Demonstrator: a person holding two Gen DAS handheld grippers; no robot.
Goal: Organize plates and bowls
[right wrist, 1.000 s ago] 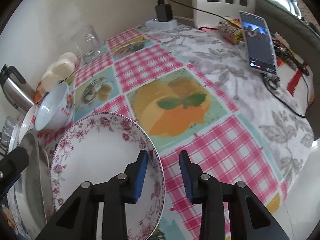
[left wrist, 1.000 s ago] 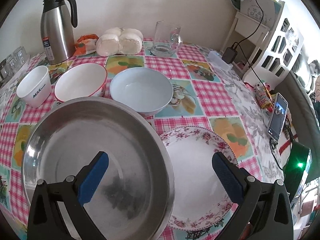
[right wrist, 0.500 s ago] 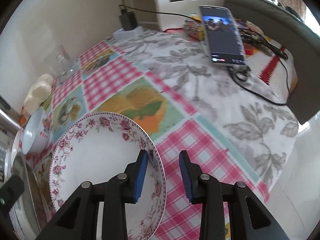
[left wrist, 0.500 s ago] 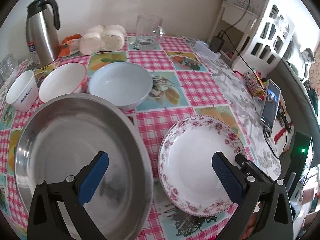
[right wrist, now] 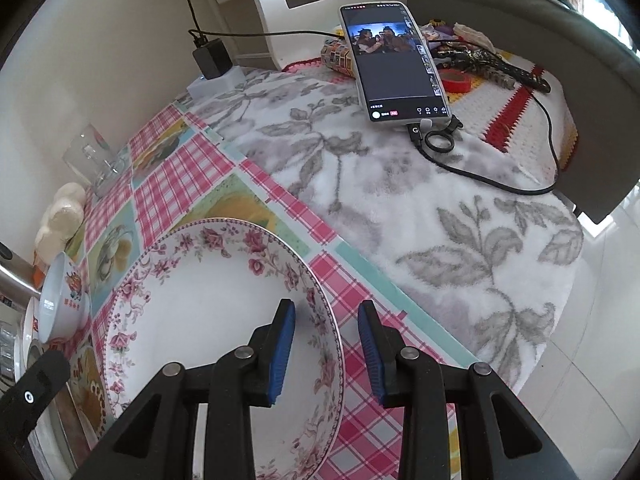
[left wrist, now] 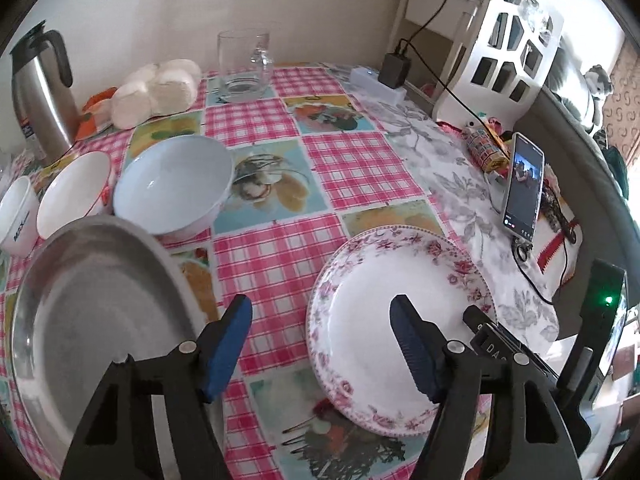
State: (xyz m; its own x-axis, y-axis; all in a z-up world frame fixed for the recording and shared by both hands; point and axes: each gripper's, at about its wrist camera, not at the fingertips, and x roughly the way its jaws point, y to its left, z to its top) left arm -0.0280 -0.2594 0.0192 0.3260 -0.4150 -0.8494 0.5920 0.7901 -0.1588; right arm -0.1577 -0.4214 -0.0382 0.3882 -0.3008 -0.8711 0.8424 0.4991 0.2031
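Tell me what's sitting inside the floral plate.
The floral plate holds no food or dish; its white centre is bare. The right hand-held gripper straddles its near rim, one finger over the inside, hiding a strip of it. What lies under the plate cannot be seen.

Left tongs (left wrist: 320, 346) narrowed, empty; floral plate (left wrist: 376, 300) slid from steel pan (left wrist: 92, 304).

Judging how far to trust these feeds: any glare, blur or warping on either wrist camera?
Left wrist view: fisheye bends the edges, soft sheen on the steel pan, floral plate sharp. Right wrist view: same warping, bright window glare top right, phone readable.
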